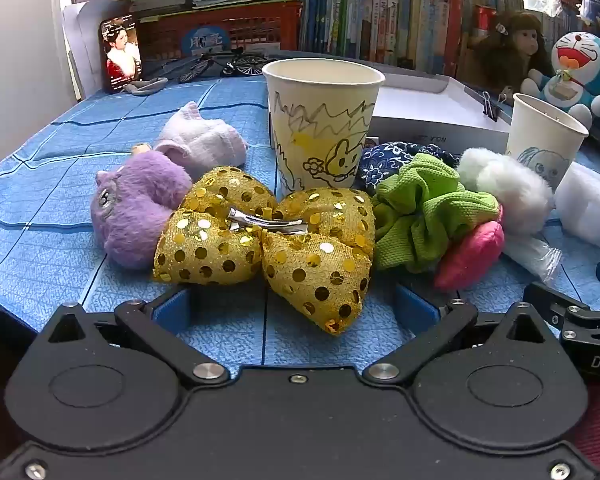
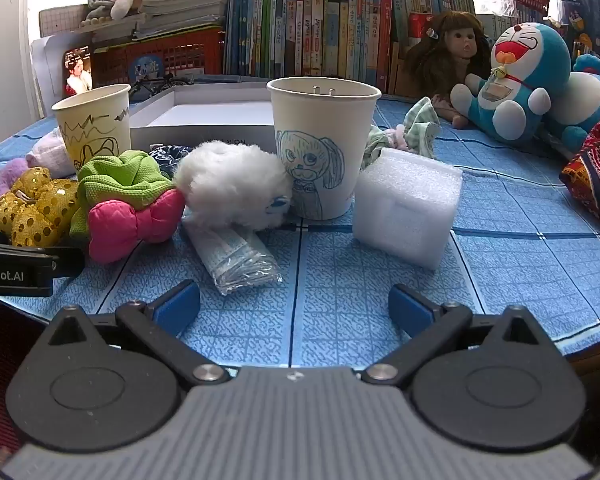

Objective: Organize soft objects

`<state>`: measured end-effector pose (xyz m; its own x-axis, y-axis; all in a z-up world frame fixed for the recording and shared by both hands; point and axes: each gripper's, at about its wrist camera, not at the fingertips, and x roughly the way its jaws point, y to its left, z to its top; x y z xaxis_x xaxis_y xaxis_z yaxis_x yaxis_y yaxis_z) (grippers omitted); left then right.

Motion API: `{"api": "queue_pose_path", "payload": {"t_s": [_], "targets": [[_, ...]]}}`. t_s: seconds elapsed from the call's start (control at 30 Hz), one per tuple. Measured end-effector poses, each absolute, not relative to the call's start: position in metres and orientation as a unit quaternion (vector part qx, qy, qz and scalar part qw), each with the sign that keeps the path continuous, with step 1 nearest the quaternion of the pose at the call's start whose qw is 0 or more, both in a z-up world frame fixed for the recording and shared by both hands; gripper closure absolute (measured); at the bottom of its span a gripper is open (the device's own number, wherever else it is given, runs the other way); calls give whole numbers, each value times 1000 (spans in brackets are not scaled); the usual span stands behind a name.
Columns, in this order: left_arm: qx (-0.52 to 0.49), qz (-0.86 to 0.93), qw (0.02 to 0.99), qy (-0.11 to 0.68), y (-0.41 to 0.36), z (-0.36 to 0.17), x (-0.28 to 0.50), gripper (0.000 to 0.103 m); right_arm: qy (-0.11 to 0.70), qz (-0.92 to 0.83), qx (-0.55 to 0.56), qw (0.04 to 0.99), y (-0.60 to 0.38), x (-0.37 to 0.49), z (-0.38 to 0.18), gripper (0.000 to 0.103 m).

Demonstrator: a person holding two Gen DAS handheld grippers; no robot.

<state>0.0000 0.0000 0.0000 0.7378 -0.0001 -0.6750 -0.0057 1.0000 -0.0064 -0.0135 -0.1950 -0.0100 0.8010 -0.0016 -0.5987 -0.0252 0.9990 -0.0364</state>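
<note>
Two paper cups stand past the fingers: one with yellow drawings point(image 1: 321, 124) and one with a blue puppy drawing point(image 2: 319, 148). There is one gold bow point(image 1: 268, 244), one green scrunchie point(image 1: 423, 208), one pink bow point(image 2: 134, 220), one white fluffy ball point(image 2: 232, 184), one white foam block point(image 2: 407, 204), two purple soft toys point(image 1: 136, 208) point(image 1: 202, 140).

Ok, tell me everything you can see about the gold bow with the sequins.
The gold bow is a puffy double-looped hair bow of glittery mesh-like fabric dotted with round gold sequins. It lies flat on the blue table mat with a silver metal clip showing across its middle knot. The purple plush toy presses against one side and the green scrunchie sits close on the other. It lies just ahead of the open left hand-held gripper, not gripped.
</note>
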Motion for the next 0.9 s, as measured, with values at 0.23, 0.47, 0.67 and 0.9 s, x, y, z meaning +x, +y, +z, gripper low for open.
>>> {"api": "queue_pose_path", "payload": {"t_s": [0.23,0.47,0.67,0.9], "targets": [[-3,1,932,363,0,0,0,0,315,7,-19,949,-195,-13,-10,0],[-3,2,932,363,0,0,0,0,316,7,-19,949,-195,-13,-10,0],[-3,2,932,364,0,0,0,0,316,7,-20,949,-195,-14,-10,0],[-3,2,931,364,0,0,0,0,316,7,-20,949,-195,-13,-10,0]]}}
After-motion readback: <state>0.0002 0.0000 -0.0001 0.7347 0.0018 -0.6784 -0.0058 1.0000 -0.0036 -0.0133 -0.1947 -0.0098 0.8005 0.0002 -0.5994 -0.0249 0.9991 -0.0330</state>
